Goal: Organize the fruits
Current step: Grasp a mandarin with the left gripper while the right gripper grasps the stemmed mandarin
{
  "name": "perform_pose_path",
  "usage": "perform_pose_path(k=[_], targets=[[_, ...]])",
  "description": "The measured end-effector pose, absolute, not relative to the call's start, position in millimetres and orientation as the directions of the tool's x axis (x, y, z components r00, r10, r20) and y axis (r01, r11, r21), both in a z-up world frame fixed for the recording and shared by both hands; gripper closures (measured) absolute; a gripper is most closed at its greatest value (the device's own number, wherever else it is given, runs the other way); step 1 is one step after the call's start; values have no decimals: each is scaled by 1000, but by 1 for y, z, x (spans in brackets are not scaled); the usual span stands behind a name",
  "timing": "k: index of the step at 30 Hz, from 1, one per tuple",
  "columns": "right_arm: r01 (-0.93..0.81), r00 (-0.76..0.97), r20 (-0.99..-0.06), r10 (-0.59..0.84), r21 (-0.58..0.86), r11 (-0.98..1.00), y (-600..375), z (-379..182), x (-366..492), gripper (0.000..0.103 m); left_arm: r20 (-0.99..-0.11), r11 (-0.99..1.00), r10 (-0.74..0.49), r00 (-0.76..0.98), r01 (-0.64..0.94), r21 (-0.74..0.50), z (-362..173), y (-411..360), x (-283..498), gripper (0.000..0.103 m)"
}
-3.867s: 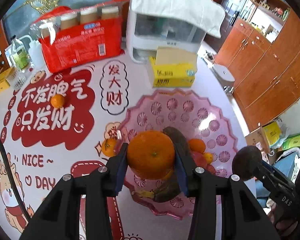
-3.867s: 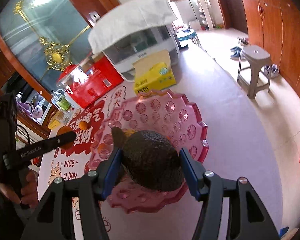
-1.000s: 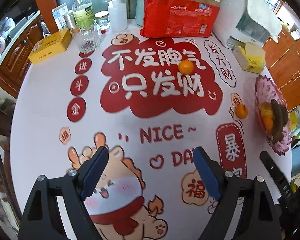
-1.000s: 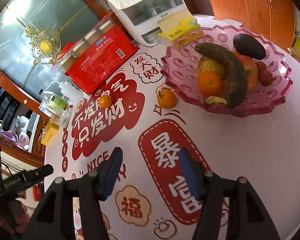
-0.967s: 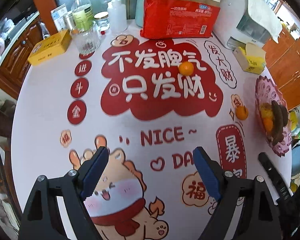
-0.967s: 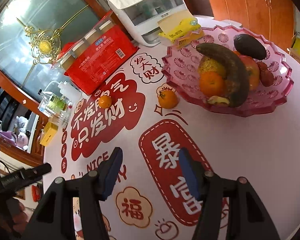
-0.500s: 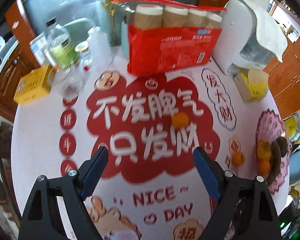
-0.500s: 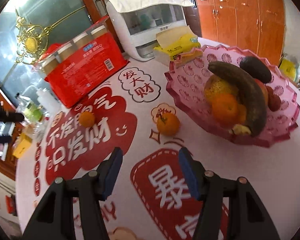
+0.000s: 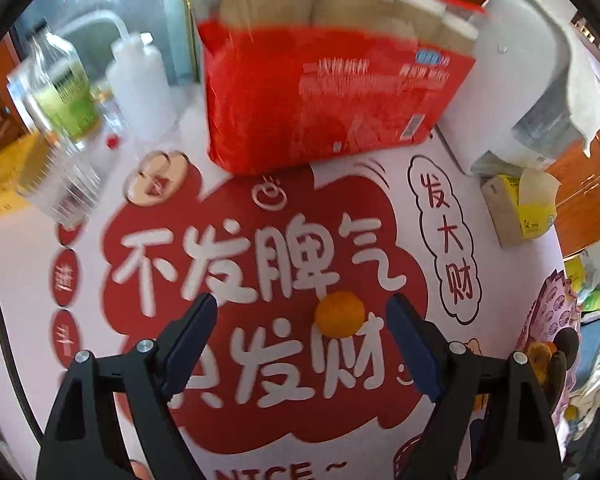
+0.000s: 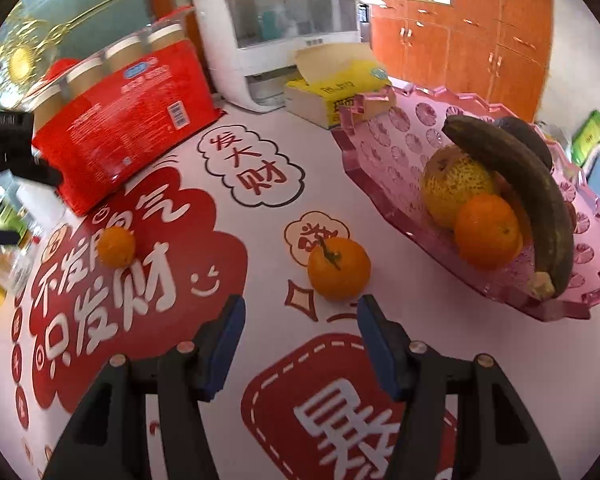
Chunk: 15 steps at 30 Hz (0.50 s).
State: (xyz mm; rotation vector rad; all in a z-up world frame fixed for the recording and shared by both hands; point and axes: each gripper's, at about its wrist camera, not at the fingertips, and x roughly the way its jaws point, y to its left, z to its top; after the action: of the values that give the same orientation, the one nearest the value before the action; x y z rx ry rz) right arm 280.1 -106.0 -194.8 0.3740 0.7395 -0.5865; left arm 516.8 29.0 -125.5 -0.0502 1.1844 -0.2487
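A small orange (image 9: 340, 314) lies on the red-printed tablecloth, just ahead of my open, empty left gripper (image 9: 302, 332), nearer its right finger; it also shows in the right wrist view (image 10: 117, 246). A larger stemmed orange (image 10: 338, 268) lies just ahead of my open, empty right gripper (image 10: 300, 334), slightly right of centre. The pink fruit plate (image 10: 384, 148) at the right holds a dark banana (image 10: 528, 184), an orange (image 10: 487, 236), a yellow fruit (image 10: 456, 184) and an avocado (image 10: 528, 140). The plate shows at the left wrist view's right edge (image 9: 548, 312).
A red pack of paper cups (image 9: 332, 92) and a white appliance (image 9: 540, 80) stand at the table's back. A yellow tissue box (image 9: 520, 208) sits by the plate. Bottles (image 9: 64, 92) and a glass (image 9: 66, 184) stand at the back left.
Both grippers have moved forward and lower. The left now has the small orange just ahead of its fingers; the right has closed in on the stemmed orange. Both stay open.
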Motion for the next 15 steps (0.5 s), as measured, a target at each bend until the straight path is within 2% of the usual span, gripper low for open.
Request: perform_pose_path(k=[6, 15], targets=[[666, 569, -705, -424, 92, 741, -115, -194, 294, 44, -917, 968, -229, 326, 175, -180, -155, 15, 518, 20], [707, 523, -694, -494, 30, 706, -124, -200, 300, 44, -933, 964, -228, 279, 200, -176, -182, -2, 521, 38]])
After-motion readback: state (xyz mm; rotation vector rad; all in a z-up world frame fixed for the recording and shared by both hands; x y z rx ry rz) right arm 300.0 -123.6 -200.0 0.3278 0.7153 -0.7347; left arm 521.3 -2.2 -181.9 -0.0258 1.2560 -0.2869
